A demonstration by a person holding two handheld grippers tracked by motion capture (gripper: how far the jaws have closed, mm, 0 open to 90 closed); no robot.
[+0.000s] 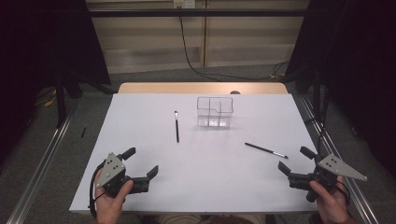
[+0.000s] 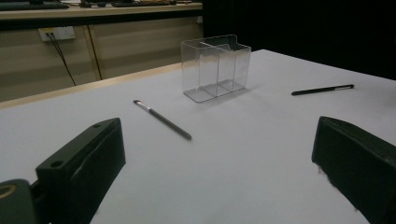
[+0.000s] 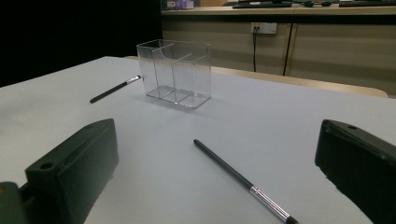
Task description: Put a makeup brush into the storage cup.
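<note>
I hold my left tool (image 1: 141, 163) low over the near left corner of the bench (image 1: 140, 196), its jaws spread wide with nothing between them. My right tool (image 1: 296, 160) sits near the near right corner, jaws just as wide apart and likewise empty. The nearer pen (image 1: 265, 150) lies flat on the bench toward the right edge, just ahead of my right tool and slightly left of it; in the right gripper view it (image 3: 243, 182) runs between the two jaws, short of both, silver end toward me. The other pen (image 1: 177, 126) lies left of centre, pointing roughly toward the far edge, well ahead of my left tool and a little to its right. The clear divided container (image 1: 214, 112) stands upright toward the far edge, just right of that pen, well apart from both tools.
</note>
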